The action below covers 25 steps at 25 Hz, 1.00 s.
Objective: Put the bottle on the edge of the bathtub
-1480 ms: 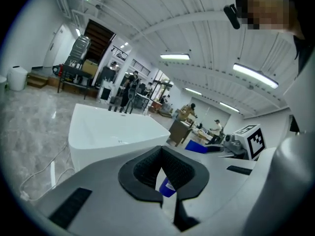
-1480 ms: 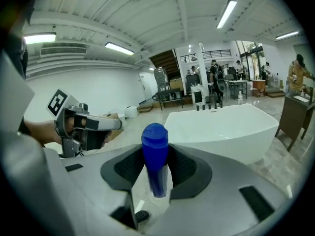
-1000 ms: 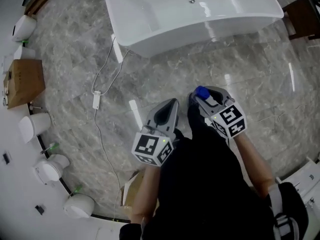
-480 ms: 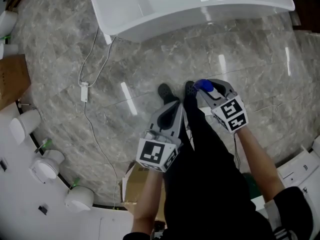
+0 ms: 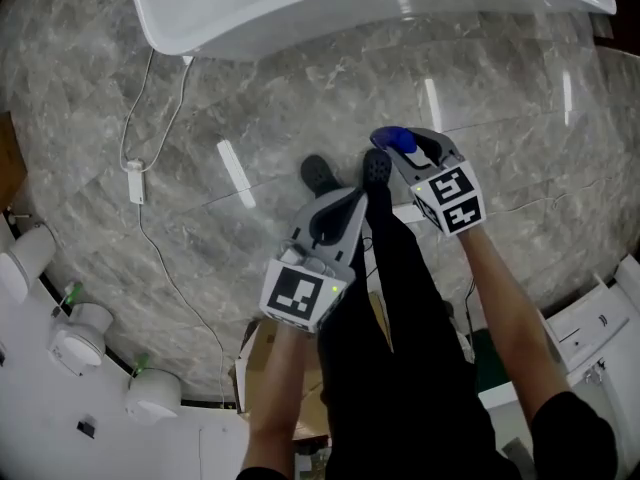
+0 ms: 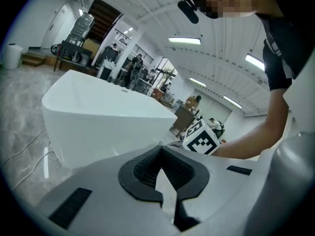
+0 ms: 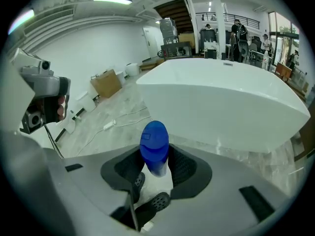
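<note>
Lying at the left of the head view, a thin white cable with a small white adapter block (image 5: 135, 180) trails across the grey marble floor (image 5: 520, 108). Round white ceramic fixtures (image 5: 75, 333) line the lower left edge. A brown cardboard box (image 5: 258, 363) sits under the left forearm; its contents cannot be seen.

The left tongs (image 5: 345, 208) are together with nothing between them. Their marker cube carries only a black-and-white square pattern, no readable text. Two black shoes (image 5: 320, 175) show just ahead of the left tongs.

The right tongs (image 5: 405, 148) are clamped on a white bottle with a blue cap (image 7: 154, 140). The cap stands clear above the pads; the white body sits between them, so any label is hidden. The bottle is held over the floor, well apart from the white freestanding bathtub (image 5: 350, 8).

Only the near wall and a strip of the bathtub's interior are in frame, along the top edge of the head view.

Compared with 1.0 s ago:
- The bathtub has moved up the head view and less of it shows.
- The shoes have come into view.
- The right tongs remain clamped on the bottle.
</note>
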Tool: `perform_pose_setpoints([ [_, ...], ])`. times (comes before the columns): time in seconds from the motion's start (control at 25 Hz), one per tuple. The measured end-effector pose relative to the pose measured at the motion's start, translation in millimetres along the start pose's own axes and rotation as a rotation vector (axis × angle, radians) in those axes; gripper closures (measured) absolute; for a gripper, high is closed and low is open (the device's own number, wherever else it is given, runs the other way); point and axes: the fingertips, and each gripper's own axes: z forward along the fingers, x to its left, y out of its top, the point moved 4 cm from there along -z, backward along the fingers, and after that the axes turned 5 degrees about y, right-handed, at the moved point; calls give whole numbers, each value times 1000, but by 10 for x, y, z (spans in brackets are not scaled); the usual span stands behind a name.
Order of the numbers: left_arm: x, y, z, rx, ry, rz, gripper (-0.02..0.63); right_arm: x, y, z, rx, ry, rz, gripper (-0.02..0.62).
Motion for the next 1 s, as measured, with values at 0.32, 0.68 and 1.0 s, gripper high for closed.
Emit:
perform_pose_setpoints([
  [0.32,575,-604,527,64,-28,25,595,-344,-469,1045,83,-20,-6,443],
  [0.68,1066,-1168,909,92,24,-11,595,-790,-1084,2113,206,-33,-13,445],
  [1.0,1560,-1550,1227,88,78,-5,595,-1156,-1315,2970,253,-40,-110,445],
])
